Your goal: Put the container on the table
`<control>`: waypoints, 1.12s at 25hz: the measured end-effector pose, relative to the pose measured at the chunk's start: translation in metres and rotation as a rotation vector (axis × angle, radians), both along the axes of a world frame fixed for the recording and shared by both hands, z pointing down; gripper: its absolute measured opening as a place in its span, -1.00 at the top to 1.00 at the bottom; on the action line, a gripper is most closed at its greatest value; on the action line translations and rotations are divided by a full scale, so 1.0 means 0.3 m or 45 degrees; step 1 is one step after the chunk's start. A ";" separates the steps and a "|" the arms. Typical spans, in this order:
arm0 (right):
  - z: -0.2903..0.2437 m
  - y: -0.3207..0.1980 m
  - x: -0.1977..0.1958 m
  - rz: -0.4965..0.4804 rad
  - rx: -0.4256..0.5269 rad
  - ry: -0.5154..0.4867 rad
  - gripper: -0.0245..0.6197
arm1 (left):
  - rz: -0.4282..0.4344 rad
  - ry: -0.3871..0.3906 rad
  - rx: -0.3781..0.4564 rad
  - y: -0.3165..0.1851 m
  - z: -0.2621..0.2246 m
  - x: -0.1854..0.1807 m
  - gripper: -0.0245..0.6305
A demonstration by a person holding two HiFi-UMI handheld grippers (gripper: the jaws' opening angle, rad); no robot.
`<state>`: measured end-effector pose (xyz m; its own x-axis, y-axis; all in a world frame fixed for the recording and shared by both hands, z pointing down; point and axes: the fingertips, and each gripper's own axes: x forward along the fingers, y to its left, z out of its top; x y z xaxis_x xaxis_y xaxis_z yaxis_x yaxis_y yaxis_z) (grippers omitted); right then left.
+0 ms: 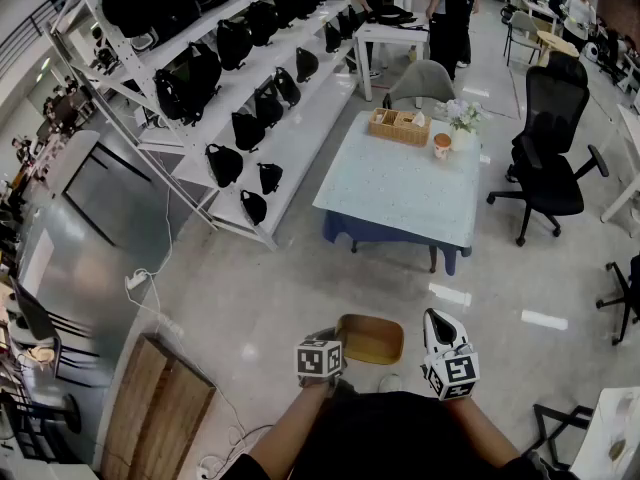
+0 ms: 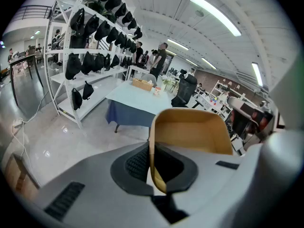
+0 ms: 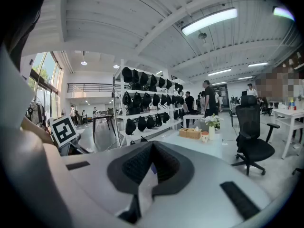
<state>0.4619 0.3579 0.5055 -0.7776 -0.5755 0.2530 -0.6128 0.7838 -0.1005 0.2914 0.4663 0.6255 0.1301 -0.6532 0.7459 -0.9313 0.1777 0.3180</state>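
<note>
Transit step, table (image 1: 400, 193) not yet reached.
It stood well apart across the floor (image 1: 300, 288) (near half bare, basket (image 1: 399, 126) and cup (image 1: 442, 145) at its far edge); the tan container (image 1: 370, 340) hung just before the person, one wall pinched tight in the left gripper (image 2: 152, 175). The right gripper (image 3: 151, 167) was closed on nothing. Next, I judged: walk up, lower onto bare tabletop, release.

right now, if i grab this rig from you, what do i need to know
Left tongs: shut on the side wall of the tan, rounded, open-topped container, held above the floor.
Right tongs: shut, empty, beside the container.
Pale-blue-topped table: ahead across the floor, near half bare.
Done: container gripped. Left: walk over, set it on the table, release.
</note>
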 end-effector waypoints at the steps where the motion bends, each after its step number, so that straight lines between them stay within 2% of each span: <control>1: 0.002 0.001 -0.004 -0.008 -0.004 -0.009 0.93 | -0.010 -0.007 0.007 -0.005 -0.004 -0.007 0.90; 8: 0.052 0.014 -0.011 -0.060 0.004 0.021 0.93 | -0.060 -0.031 0.001 0.006 -0.001 -0.044 0.90; 12: 0.070 0.009 -0.074 -0.093 -0.015 0.017 0.93 | -0.082 -0.021 -0.022 0.025 0.015 -0.103 0.90; 19: 0.090 -0.079 -0.242 -0.047 -0.045 0.040 0.93 | -0.085 0.040 -0.058 -0.033 0.074 -0.254 0.90; 22: 0.083 -0.138 -0.335 -0.039 -0.034 0.049 0.93 | -0.076 0.085 -0.051 -0.106 0.076 -0.334 0.90; 28: 0.081 -0.285 -0.583 -0.024 -0.022 0.109 0.93 | -0.022 0.109 -0.043 -0.274 0.089 -0.558 0.90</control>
<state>0.2871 0.2725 0.5298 -0.7637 -0.5558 0.3285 -0.6046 0.7941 -0.0620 0.1241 0.3840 0.6522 0.1837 -0.6306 0.7541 -0.8976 0.2051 0.3902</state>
